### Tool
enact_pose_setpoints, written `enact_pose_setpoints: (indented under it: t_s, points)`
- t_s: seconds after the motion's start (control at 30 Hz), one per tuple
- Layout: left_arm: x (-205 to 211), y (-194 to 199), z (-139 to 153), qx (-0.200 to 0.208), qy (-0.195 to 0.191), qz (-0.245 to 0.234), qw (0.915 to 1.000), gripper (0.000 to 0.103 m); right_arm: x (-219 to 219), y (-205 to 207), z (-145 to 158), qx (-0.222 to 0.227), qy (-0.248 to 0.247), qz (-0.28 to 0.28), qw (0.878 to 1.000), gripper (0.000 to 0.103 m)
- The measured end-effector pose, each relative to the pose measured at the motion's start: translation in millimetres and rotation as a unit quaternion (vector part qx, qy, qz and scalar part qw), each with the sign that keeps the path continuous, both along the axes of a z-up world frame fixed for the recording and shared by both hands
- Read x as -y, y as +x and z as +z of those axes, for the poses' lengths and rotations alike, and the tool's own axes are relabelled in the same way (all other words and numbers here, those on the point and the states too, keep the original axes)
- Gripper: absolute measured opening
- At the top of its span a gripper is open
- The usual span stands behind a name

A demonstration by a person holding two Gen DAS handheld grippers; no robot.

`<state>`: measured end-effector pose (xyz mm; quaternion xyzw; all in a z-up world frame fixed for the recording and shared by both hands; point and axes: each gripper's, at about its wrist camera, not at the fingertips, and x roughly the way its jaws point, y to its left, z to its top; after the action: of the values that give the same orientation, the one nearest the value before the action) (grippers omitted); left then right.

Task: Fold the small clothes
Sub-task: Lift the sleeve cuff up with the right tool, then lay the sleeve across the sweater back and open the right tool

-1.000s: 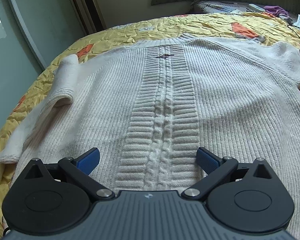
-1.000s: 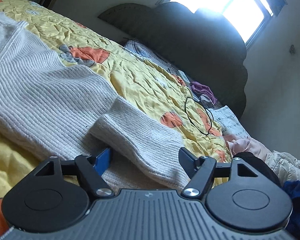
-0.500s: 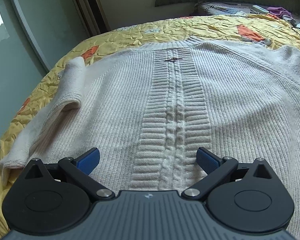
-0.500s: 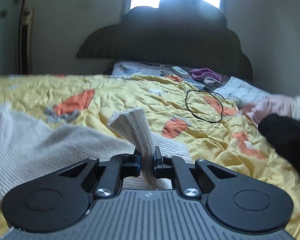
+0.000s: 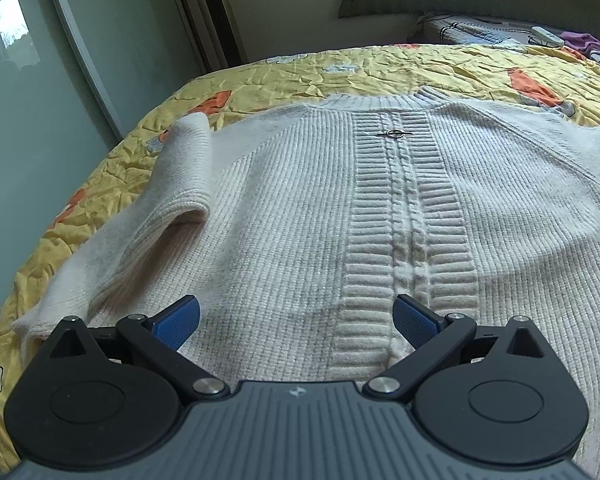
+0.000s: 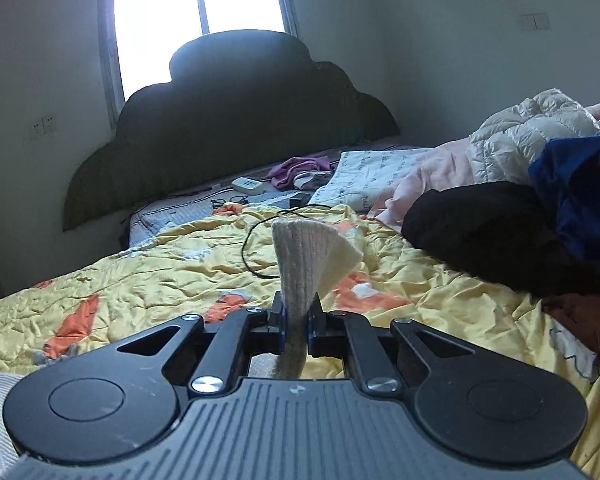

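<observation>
One garment fills the left wrist view: a cream knitted sweater [image 5: 300, 208] lying flat, front up, on the yellow patterned bedspread [image 5: 300, 68] of the bed; it is ribbed all over, with a cable-knit panel [image 5: 410, 216] running down the middle from the neckline, and a small metal ornament [image 5: 394, 134] near the top of that panel; its left sleeve [image 5: 180, 184] is doubled back so the cuff rests on the shoulder area; the left hand-held gripper [image 5: 296, 318] hangs over the lower body of the sweater with its blue pads spread wide and nothing between them; whether they touch the knit I cannot tell; the fabric looks thick, soft and floppy, light enough for one gripper but likely to sag and stretch if lifted by a single point, so I would judge the hem corners and the cuffs the best places to pinch, taking both layers.

Right wrist view: the right hand-held gripper [image 6: 296, 330] is closed narrowly on the ribbed sleeve cuff [image 6: 310, 260], which stands up and fans out above the pads; the rib gives good bite and little risk of slipping; beyond lie a black cable [image 6: 256, 240] on the bedspread, a dark headboard [image 6: 228, 128], and a heap of other clothes [image 6: 520, 200] to the right, well apart from the cuff.
</observation>
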<state>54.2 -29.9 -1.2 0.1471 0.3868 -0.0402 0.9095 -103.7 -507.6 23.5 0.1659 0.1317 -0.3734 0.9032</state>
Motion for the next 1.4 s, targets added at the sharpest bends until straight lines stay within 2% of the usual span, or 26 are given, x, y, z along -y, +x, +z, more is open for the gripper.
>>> enact_pose_setpoints:
  t_s: [0.07, 0.27, 0.37, 0.63, 1.4]
  points:
    - [0, -1, 0, 0.001, 0.002, -0.001, 1.0000, 0.103, -4, 3, 5, 0.018, 0.014, 0.017, 1.000, 0.012]
    - [-4, 1, -1, -0.003, -0.001, 0.002, 1.0000, 0.103, -36, 26, 17, 0.034, 0.029, 0.073, 0.996, 0.012]
    - [-5, 3, -3, -0.007, -0.003, 0.004, 1.0000, 0.103, -65, 41, 20, 0.032, 0.017, 0.106, 0.994, 0.012]
    - [-12, 5, -9, -0.009, -0.002, 0.012, 0.9999, 0.103, -112, 77, 18, 0.026, 0.034, 0.172, 0.984, 0.012]
    - [-40, 12, -9, 0.001, -0.006, 0.020, 0.9998, 0.103, -252, 181, 15, 0.019, 0.102, 0.318, 0.943, 0.013]
